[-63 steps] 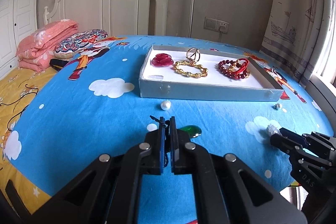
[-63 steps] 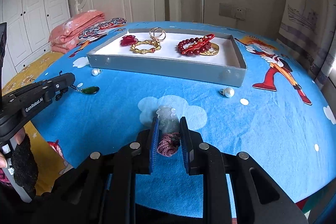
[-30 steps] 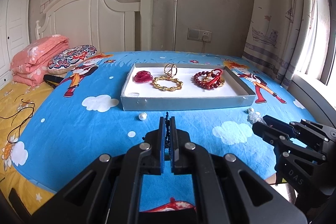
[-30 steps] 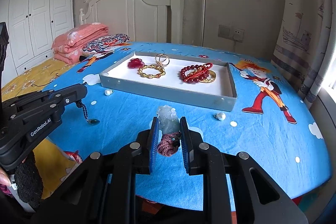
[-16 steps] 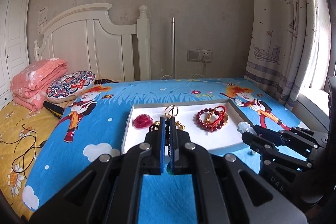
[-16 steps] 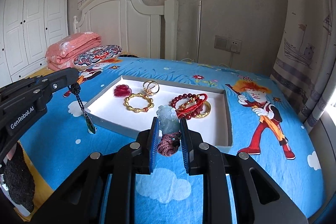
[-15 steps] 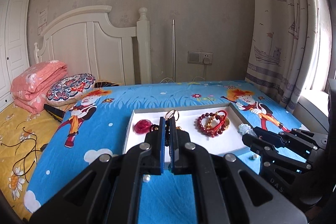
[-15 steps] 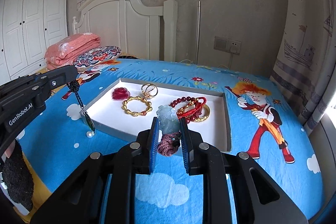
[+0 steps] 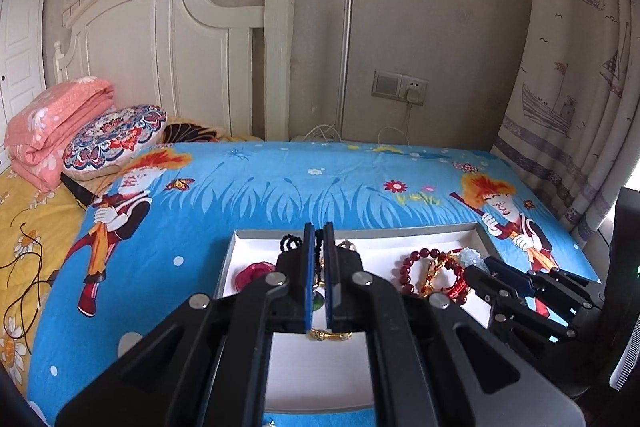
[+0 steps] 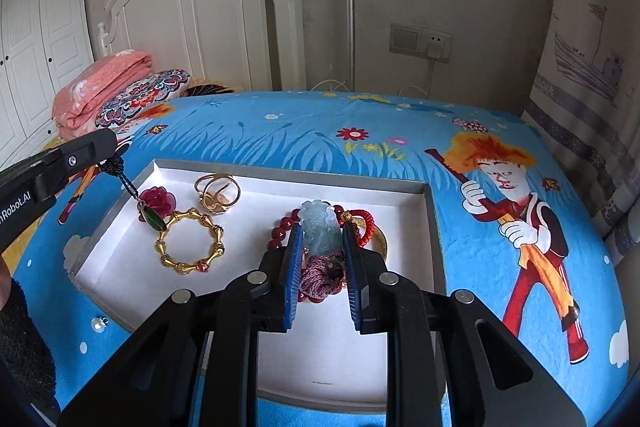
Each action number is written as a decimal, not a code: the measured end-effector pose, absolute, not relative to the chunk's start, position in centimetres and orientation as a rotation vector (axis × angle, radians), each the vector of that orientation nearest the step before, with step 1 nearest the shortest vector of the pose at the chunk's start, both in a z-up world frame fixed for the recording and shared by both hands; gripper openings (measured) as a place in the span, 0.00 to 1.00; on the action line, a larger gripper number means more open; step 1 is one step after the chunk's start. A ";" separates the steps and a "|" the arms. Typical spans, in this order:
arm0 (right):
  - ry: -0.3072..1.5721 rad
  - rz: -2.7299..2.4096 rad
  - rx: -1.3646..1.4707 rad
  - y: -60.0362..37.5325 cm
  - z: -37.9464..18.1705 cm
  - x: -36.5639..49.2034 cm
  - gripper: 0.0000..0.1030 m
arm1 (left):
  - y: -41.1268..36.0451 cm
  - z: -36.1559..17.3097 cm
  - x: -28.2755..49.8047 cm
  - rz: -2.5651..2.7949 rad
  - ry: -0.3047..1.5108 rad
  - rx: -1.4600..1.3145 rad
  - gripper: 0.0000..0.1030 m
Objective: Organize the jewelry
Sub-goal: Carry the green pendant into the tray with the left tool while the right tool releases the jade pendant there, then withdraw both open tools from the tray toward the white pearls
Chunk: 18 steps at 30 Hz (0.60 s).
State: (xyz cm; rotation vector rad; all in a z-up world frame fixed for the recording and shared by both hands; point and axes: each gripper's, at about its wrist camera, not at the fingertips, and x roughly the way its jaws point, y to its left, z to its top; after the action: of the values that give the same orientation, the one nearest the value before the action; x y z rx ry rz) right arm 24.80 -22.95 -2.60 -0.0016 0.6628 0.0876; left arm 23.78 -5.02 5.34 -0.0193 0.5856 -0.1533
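Both claws now over tray [image 10: 434,227]: left claw [image 9: 317,277] clenched on limp cord, green pendant [image 10: 154,219] dangling; right claw [image 10: 320,273] grasping pale jade pendant [image 10: 320,229], hard, slippery, chip-prone; hold by knotted cord.

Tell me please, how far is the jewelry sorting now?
Done: the gold bamboo bracelet, gold ring, red rose and red bead bracelet lie in the white tray. In hand: the left gripper holds a green pendant by its cord over the tray; the right gripper grips a pale jade pendant. Left: setting both down, and one pearl on the bedsheet.
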 end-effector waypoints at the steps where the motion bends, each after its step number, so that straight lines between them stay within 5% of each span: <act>1: 0.678 0.085 0.004 -23.0 -2.9 25.2 0.20 | -5.0 4.5 24.3 -0.148 0.609 -0.022 0.04; 4: 0.702 0.090 -0.004 -22.7 -3.6 25.8 0.25 | -4.7 2.1 25.6 -0.140 0.680 -0.027 0.06; 7: 0.694 0.093 -0.002 -22.7 -3.6 25.6 0.50 | -4.1 0.4 25.9 -0.117 0.718 -0.021 0.18; 12: 0.676 0.090 -0.010 -22.5 -3.2 24.9 0.50 | -3.3 -0.1 25.5 -0.098 0.723 -0.005 0.29; 16: 0.650 0.100 0.004 -22.7 -2.5 22.7 0.50 | -2.7 0.7 23.4 -0.064 0.677 0.003 0.70; 18: 0.635 0.106 0.009 -23.1 -2.3 21.0 0.50 | -2.3 1.2 21.3 -0.040 0.634 0.007 0.79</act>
State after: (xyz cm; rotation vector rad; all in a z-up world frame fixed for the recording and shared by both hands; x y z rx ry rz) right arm 20.97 -23.10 -2.34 0.0090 0.6353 0.1058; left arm 21.35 -2.25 1.19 0.0067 0.6340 -0.0402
